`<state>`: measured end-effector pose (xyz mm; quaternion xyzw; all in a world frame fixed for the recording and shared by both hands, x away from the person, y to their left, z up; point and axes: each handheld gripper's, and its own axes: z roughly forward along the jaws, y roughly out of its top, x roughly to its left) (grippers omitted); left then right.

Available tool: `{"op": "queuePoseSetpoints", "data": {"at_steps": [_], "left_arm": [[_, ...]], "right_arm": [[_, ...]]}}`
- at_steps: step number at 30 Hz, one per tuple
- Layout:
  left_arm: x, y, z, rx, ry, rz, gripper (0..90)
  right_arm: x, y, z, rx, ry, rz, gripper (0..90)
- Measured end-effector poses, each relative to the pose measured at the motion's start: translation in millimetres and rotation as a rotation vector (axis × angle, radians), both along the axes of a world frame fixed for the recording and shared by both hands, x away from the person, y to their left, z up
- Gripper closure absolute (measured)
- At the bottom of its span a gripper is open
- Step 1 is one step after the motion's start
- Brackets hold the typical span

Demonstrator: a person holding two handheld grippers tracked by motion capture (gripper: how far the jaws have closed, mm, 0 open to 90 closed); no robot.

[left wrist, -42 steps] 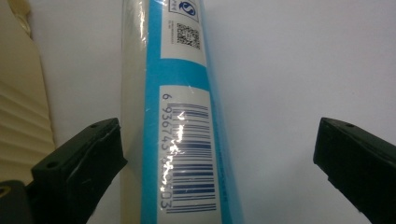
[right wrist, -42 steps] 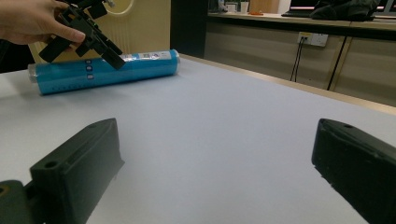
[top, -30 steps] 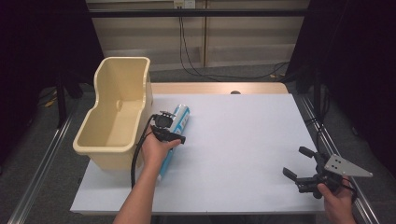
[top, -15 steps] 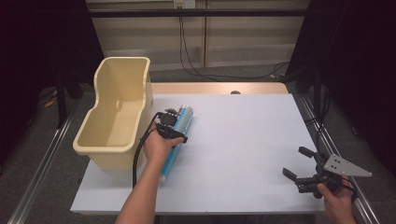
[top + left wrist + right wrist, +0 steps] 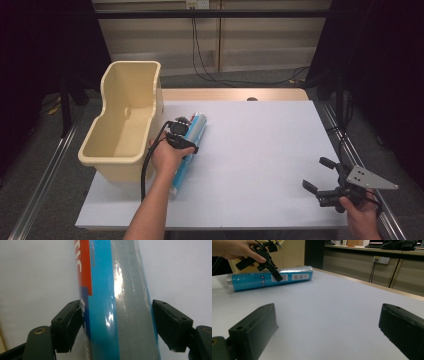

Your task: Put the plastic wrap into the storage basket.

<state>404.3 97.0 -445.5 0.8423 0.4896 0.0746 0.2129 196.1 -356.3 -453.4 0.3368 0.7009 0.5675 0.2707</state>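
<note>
A long blue roll in clear wrap (image 5: 198,126) lies on the white table (image 5: 260,145), beside the cream bin. My left gripper (image 5: 181,134) sits over its middle, pointing down. In the left gripper view the roll (image 5: 117,285) runs between the jaws, and both pads (image 5: 72,320) press against its sides, so the left gripper (image 5: 116,315) is shut on it while it rests on the table. My right gripper (image 5: 316,173) is held low at the near right corner, open with nothing in it. The right gripper view shows the roll (image 5: 294,276) far off across bare table.
A tall cream plastic bin (image 5: 107,156) stands at the table's left edge, touching or nearly touching the roll. A black cable trails from the left gripper along the forearm. Metal rails run along both sides of the table.
The left hand has shifted slightly along the roll and settled on it. The right gripper has stayed still.
</note>
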Motion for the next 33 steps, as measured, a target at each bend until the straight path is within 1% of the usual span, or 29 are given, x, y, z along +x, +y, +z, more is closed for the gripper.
{"op": "queuePoseSetpoints", "data": {"at_steps": [1, 2, 5, 7, 8, 10, 11, 14, 16, 21, 24, 27, 29, 31, 33], "left_arm": [[0.5, 0.1, -0.4, 0.002, 0.009, 0.001, 25.9], [0.8, -0.2, -1.1, -0.001, 0.012, 0.006, 26.0], [1.5, -0.2, -1.8, 0.008, 0.022, 0.011, 28.1], [1.7, -0.1, -1.6, 0.003, 0.030, 0.022, 28.7], [1.4, -0.6, -1.7, -0.002, 0.033, 0.037, 28.9], [1.5, -1.1, -1.5, 0.002, 0.040, 0.044, 29.2], [1.6, -1.5, -2.1, -0.003, 0.041, 0.052, 29.3], [2.7, -2.4, -1.8, 0.013, 0.057, 0.057, 29.7], [3.0, -3.8, -1.4, 0.017, 0.066, 0.072, 30.2], [5.1, -4.4, -0.6, 0.017, 0.090, 0.093, 31.0], [5.9, -5.1, -0.4, 0.019, 0.096, 0.103, 31.5], [6.1, -7.7, 0.5, 0.036, 0.100, 0.110, 31.8], [6.1, -10.8, 1.4, 0.060, 0.103, 0.114, 32.0], [6.4, -13.2, 1.9, 0.074, 0.104, 0.117, 32.1], [7.0, -15.1, 3.2, 0.087, 0.122, 0.126, 32.1]], "right_arm": [[0.0, 0.0, 0.0, 0.001, 0.000, 0.001, 1.1], [0.0, 0.0, 0.0, 0.001, 0.000, 0.000, 1.1], [0.0, -0.2, 0.0, 0.000, 0.000, -0.001, 1.1], [0.0, 0.0, 0.1, 0.001, 0.000, 0.000, 1.2], [0.0, -0.1, 0.0, -0.001, 0.000, 0.000, 1.2], [0.1, 0.1, -0.2, 0.000, 0.002, 0.001, 1.2], [0.1, 0.2, -0.2, 0.000, 0.002, 0.001, 1.2], [0.0, 0.5, -0.1, 0.000, 0.004, 0.000, 1.2], [-0.1, 0.5, -0.1, -0.001, 0.003, 0.000, 1.2], [0.1, 0.3, -0.2, -0.002, 0.004, 0.001, 1.2], [0.2, 0.8, -0.3, -0.004, 0.004, 0.002, 1.3], [0.5, 0.0, -0.4, -0.005, 0.004, 0.003, 1.3], [0.5, -0.2, -0.4, -0.004, 0.004, 0.001, 1.3], [0.6, -0.3, -0.6, -0.005, 0.004, 0.001, 1.3], [0.7, -0.6, -0.8, -0.006, 0.004, 0.001, 1.3]]}}
